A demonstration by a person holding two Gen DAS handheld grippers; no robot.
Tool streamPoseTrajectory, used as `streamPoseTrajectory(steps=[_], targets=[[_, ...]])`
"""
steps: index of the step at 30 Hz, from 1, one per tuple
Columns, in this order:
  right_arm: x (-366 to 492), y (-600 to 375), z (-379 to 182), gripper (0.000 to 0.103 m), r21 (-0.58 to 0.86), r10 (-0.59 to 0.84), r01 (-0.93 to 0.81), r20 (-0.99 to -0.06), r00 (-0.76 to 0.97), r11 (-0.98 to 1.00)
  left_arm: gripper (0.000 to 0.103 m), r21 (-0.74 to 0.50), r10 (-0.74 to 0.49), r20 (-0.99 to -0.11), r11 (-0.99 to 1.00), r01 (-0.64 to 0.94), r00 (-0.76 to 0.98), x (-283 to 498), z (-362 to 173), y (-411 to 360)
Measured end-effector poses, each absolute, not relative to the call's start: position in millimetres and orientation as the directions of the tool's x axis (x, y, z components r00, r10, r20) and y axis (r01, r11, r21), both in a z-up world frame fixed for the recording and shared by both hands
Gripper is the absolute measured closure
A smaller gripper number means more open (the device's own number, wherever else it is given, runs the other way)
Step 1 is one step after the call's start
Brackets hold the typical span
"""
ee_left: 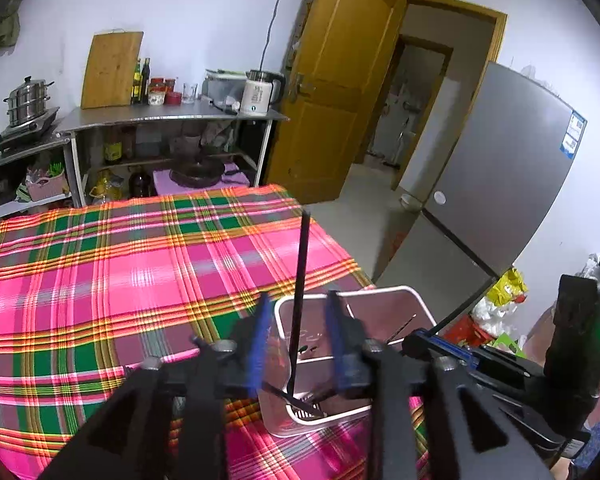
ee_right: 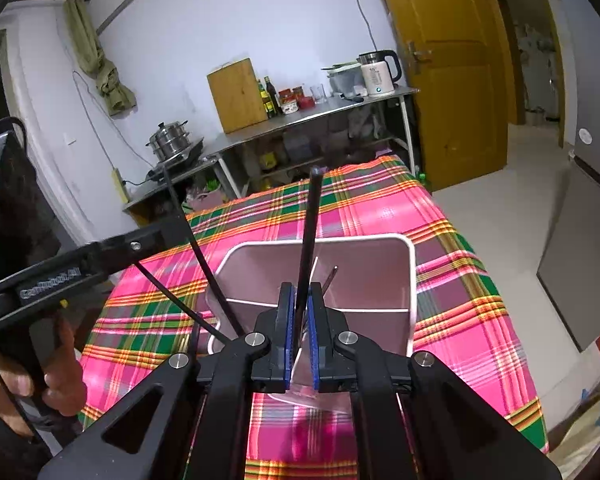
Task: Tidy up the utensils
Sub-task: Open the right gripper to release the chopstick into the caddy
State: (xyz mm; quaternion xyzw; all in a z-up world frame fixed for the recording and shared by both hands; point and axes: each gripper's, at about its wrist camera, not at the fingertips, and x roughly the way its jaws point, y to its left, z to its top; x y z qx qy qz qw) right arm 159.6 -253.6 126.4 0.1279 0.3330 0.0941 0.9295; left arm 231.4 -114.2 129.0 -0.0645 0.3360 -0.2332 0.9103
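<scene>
At lower centre, the plaid-covered table (ee_right: 440,240) carries a white-rimmed bin (ee_right: 410,280). The right gripper (ee_right: 299,320) has its fingers nearly closed around a black chopstick (ee_right: 310,220). The left gripper (ee_left: 298,320) fingers spread wide, seemingly gripping nothing.

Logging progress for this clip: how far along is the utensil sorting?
Nearly finished, it seems. Done: thin utensils already lie inside the white-rimmed translucent holder. In hand: the right gripper pinches a black chopstick over the holder; the left gripper is open around another black chopstick standing in it. Left: drop that chopstick; no loose utensils show on the plaid tablecloth.
</scene>
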Motion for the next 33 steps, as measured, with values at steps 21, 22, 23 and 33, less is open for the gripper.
streamPoseTrajectory(steps=[21, 22, 23, 33], targets=[[95, -238, 144, 0.086, 0.272, 0.281, -0.154, -0.527, 0.802, 0.95, 0.058, -0.239, -0.415, -0.489, 0.91, 0.339, 0.767, 139, 136, -56], [92, -235, 142, 0.086, 0.272, 0.293, -0.167, -0.532, 0.795, 0.948, 0.058, -0.241, -0.408, -0.493, 0.913, 0.33, 0.769, 135, 132, -52], [90, -230, 138, 0.086, 0.275, 0.308, -0.182, -0.539, 0.784, 0.944, 0.058, -0.243, -0.402, -0.496, 0.915, 0.321, 0.77, 131, 128, -48], [75, -199, 110, 0.086, 0.296, 0.384, -0.253, -0.576, 0.722, 0.921, 0.059, -0.242, -0.323, -0.538, 0.944, 0.224, 0.779, 99, 84, -12]])
